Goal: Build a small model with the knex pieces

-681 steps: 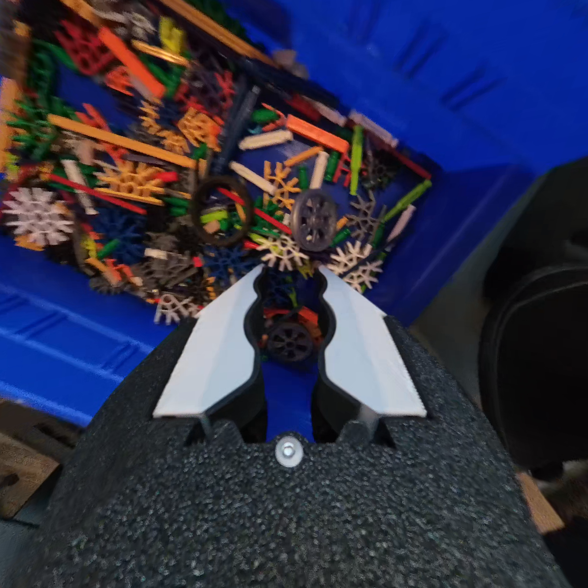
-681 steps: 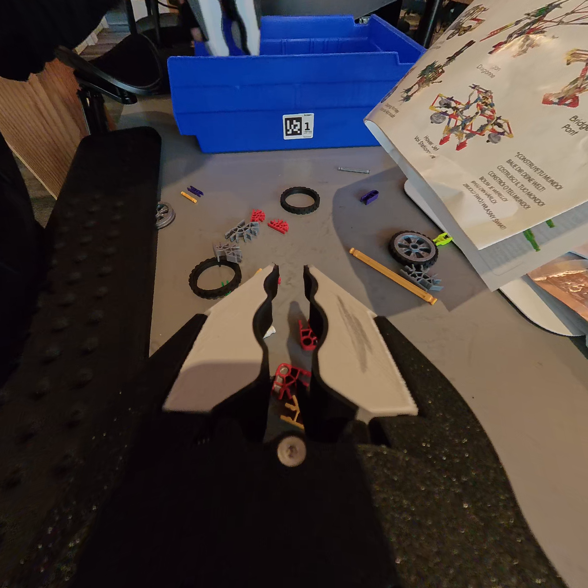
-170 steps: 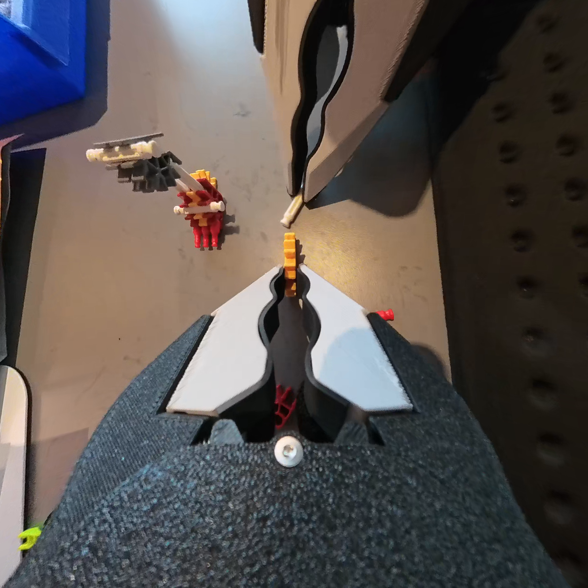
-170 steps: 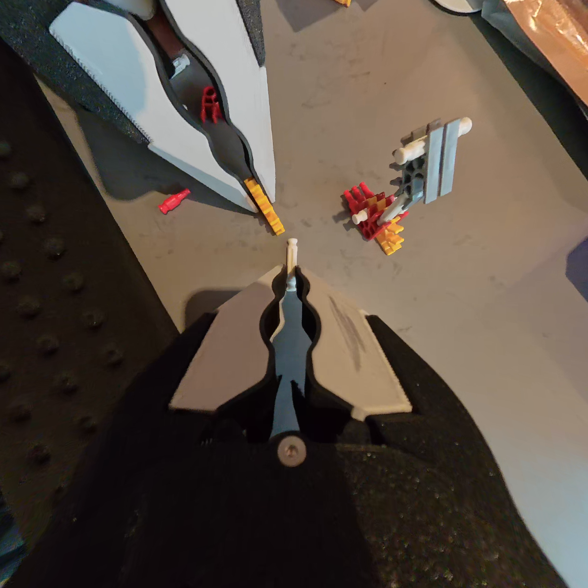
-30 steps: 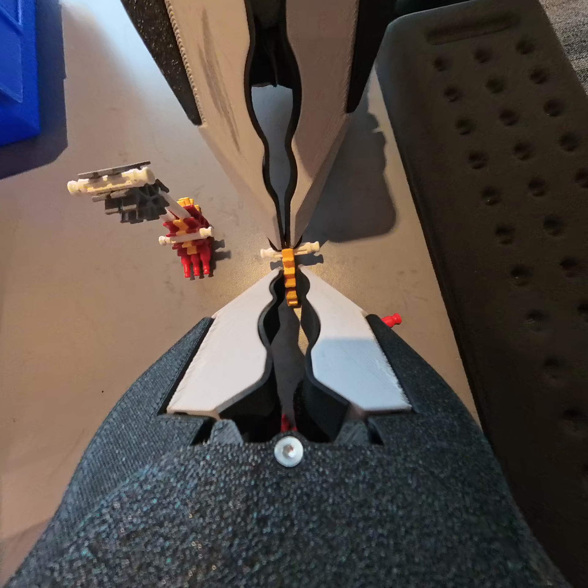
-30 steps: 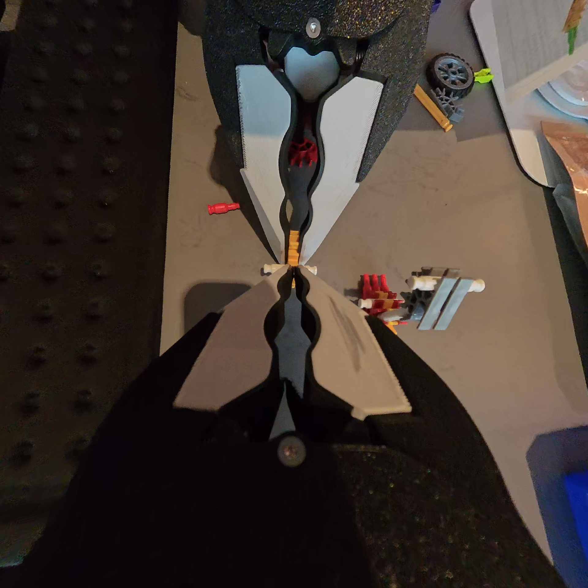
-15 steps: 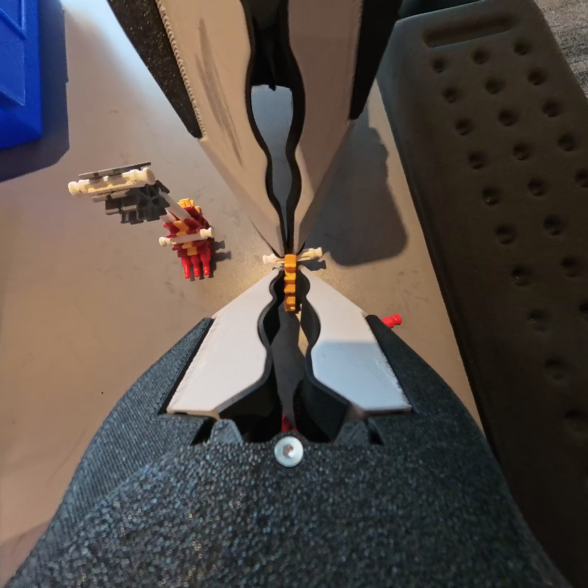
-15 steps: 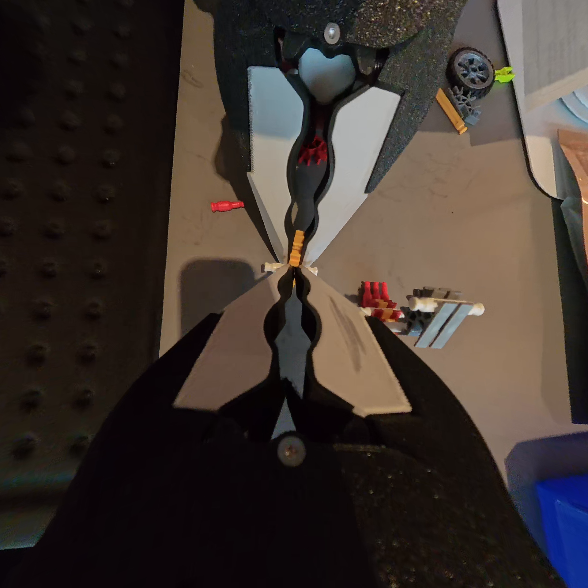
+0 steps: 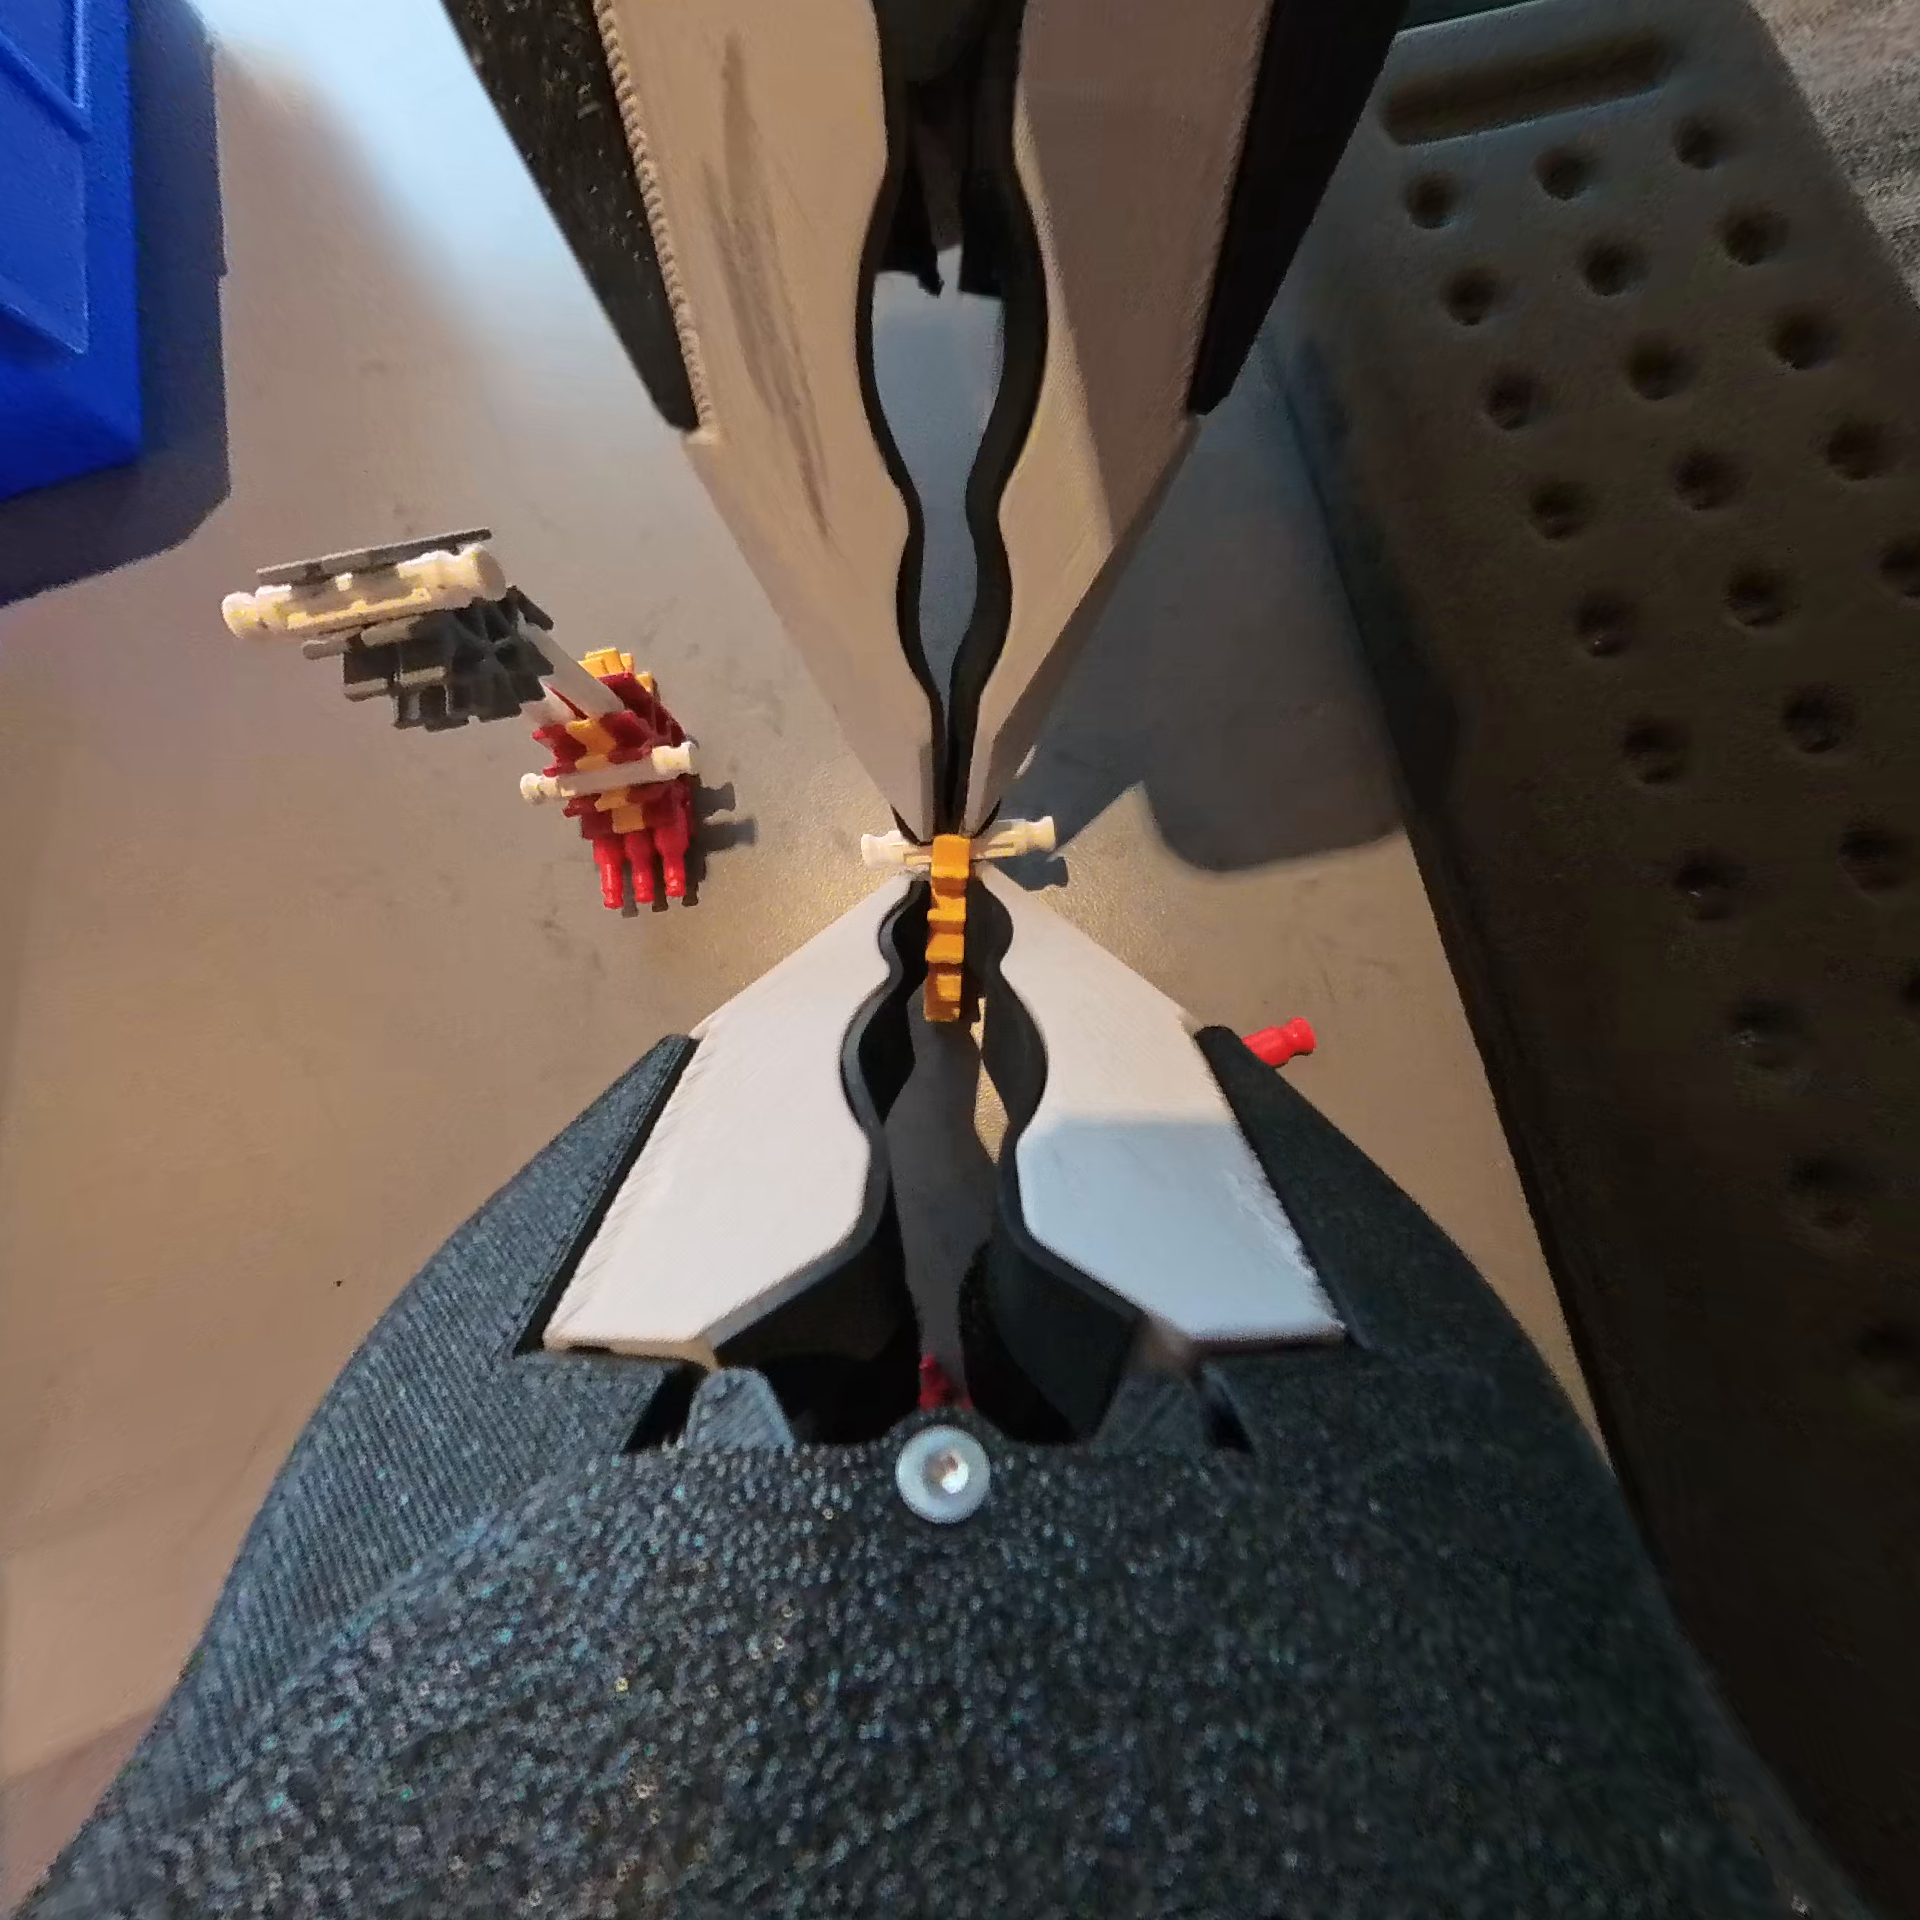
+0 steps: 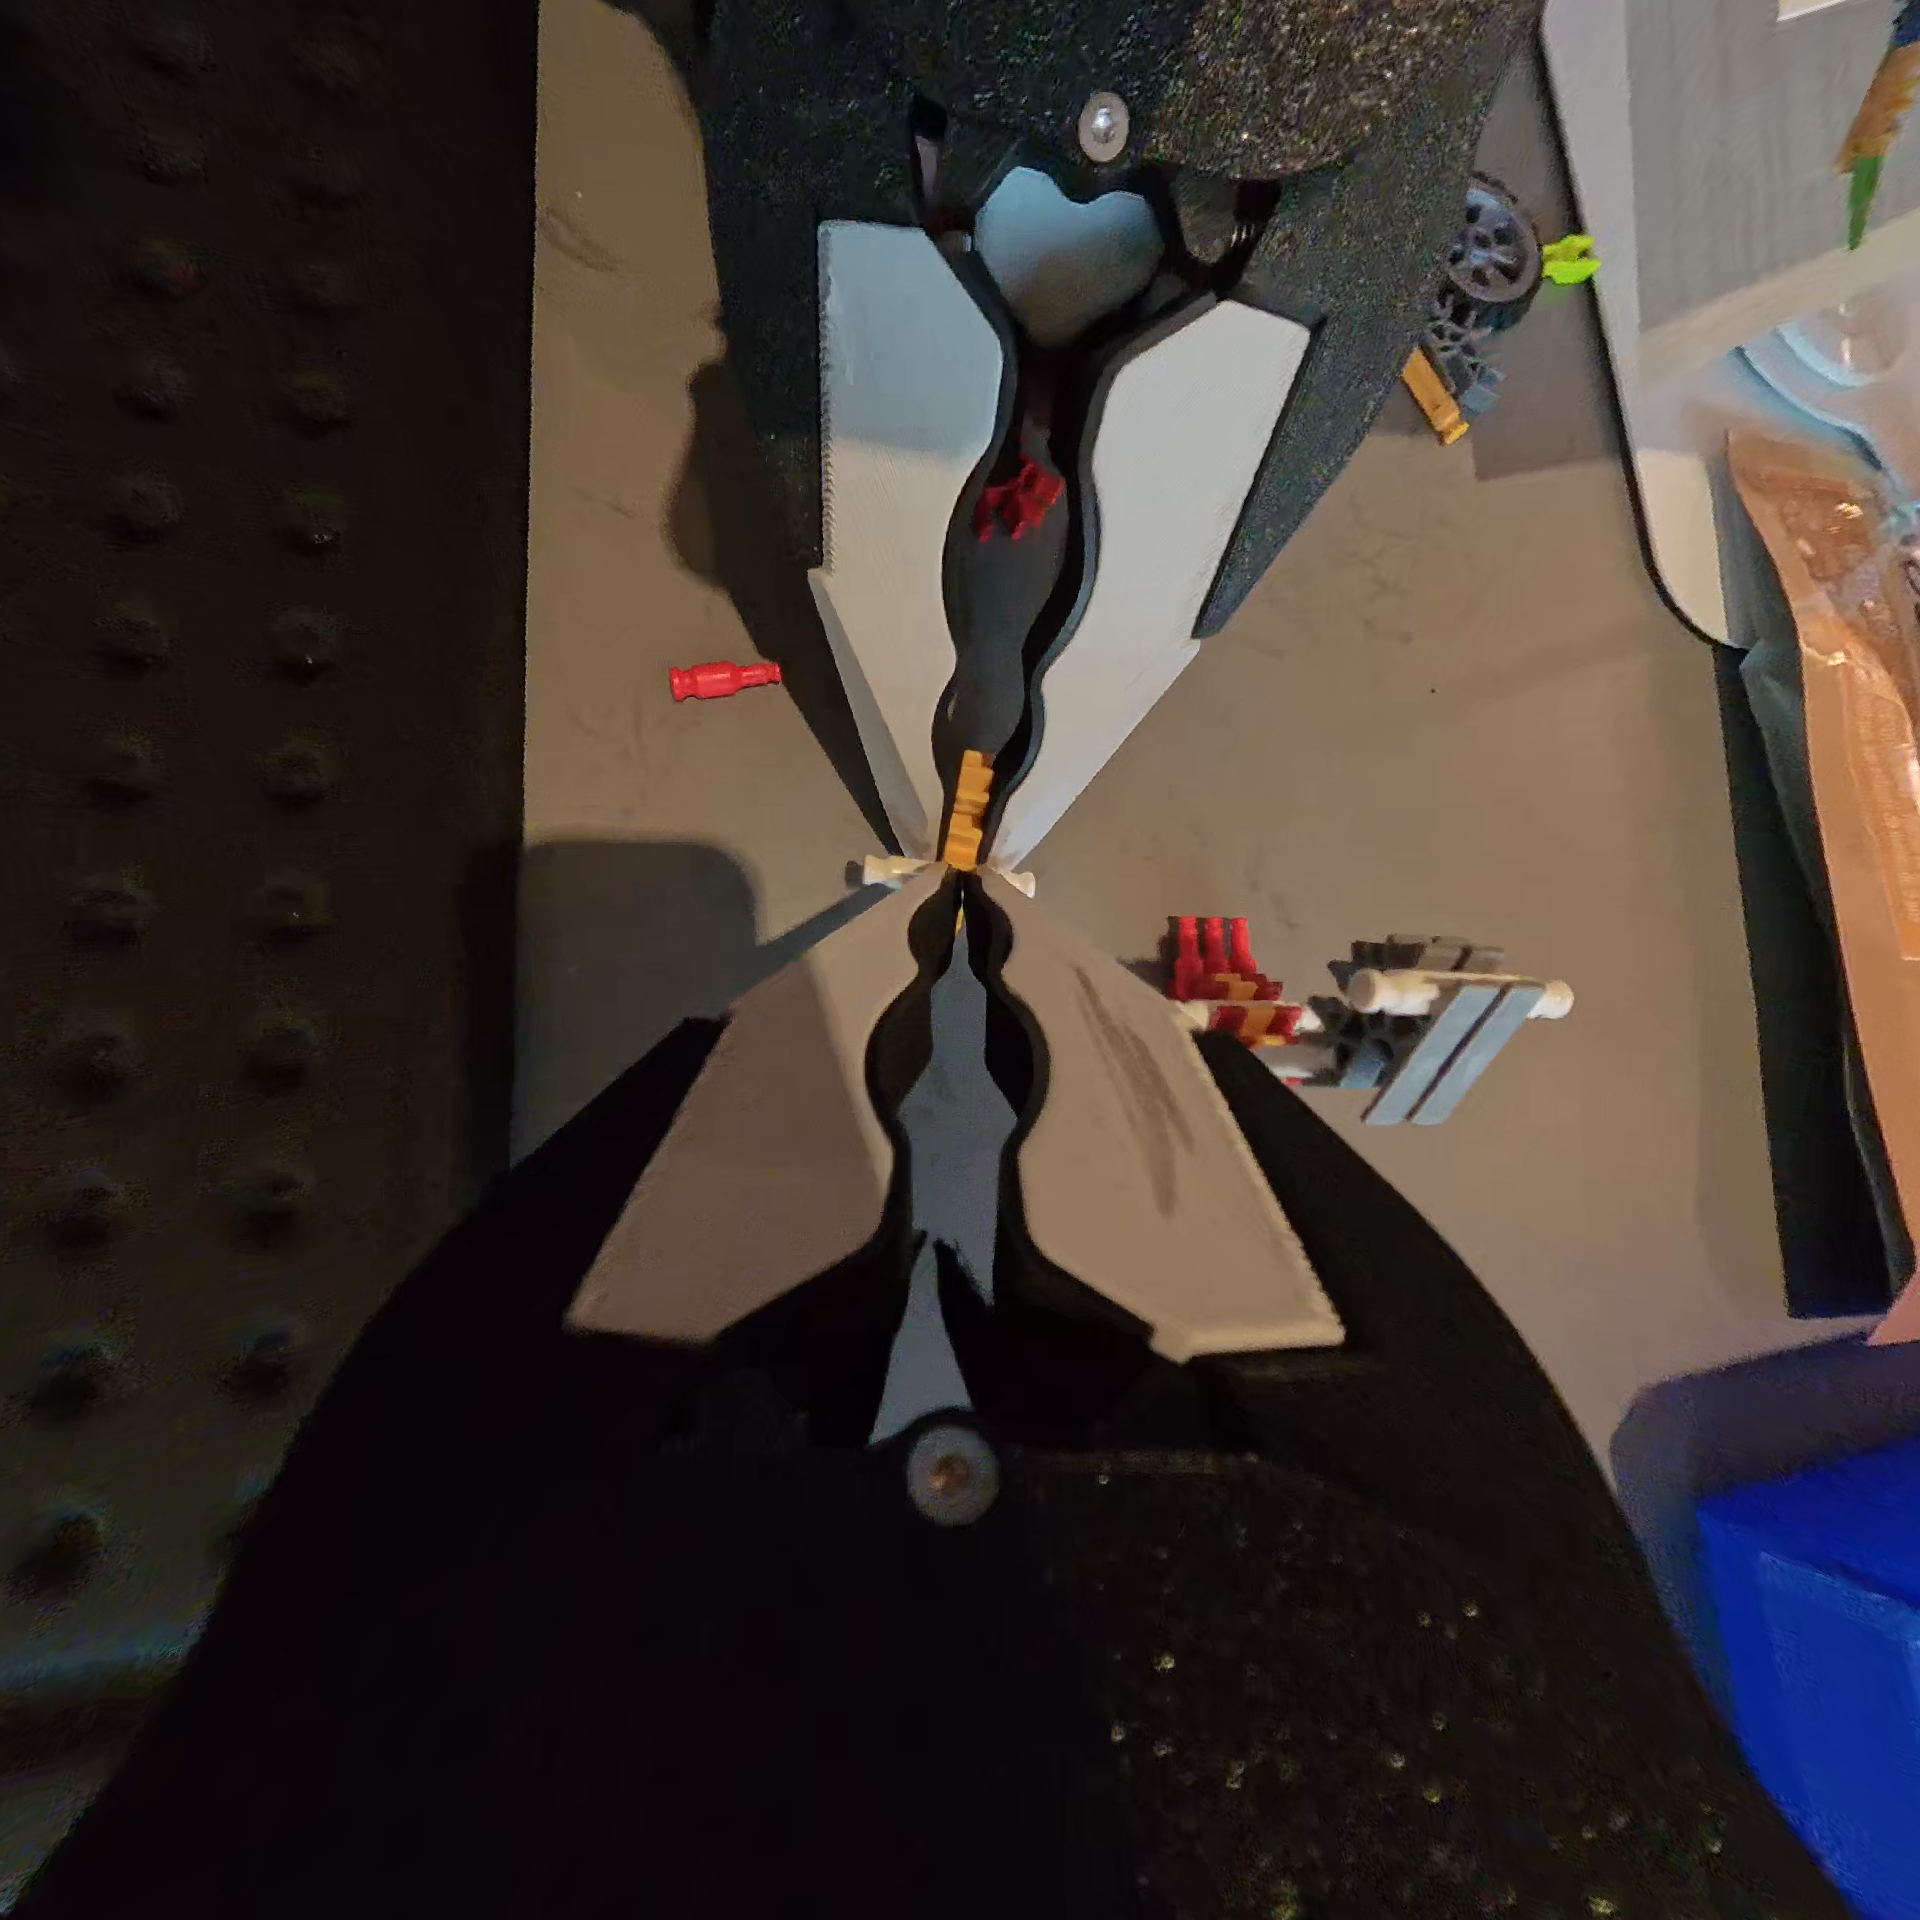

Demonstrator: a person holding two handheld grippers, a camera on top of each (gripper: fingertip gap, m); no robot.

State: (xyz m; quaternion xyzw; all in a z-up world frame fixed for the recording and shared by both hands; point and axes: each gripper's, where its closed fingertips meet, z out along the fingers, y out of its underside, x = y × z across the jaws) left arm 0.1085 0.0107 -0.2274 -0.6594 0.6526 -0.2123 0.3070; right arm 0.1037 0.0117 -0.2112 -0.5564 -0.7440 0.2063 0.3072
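Observation:
My left gripper (image 9: 948, 885) is shut on an orange connector (image 9: 948, 940) held edge-on just above the grey table. My right gripper (image 10: 958, 889) meets it tip to tip and is shut on a short white rod (image 10: 883, 871). The rod (image 9: 1023, 833) lies crosswise in the connector's front end, with both ends sticking out. In the right wrist view the orange connector (image 10: 971, 810) shows between the left gripper's tips. A red piece (image 10: 1013, 499) lies on the table behind those jaws.
A small red, yellow and grey assembly with white rods (image 9: 613, 769) stands on the table (image 9: 260, 1039). A loose red rod (image 9: 1278, 1037) lies by a black dimpled mat (image 9: 1662, 727). A blue bin (image 10: 1818, 1610), a grey wheel (image 10: 1496, 260) and a yellow rod (image 10: 1434, 400) are farther off. Less than 4 cm separates the two grippers' tips. The grey wheel (image 10: 1496, 260) is about equally far from each gripper, around 25 centimeters.
The white rod, apart from the connector 5.7 s ago, now sits across its tip. Over the last second both grippers stay tip to tip, barely shifting.

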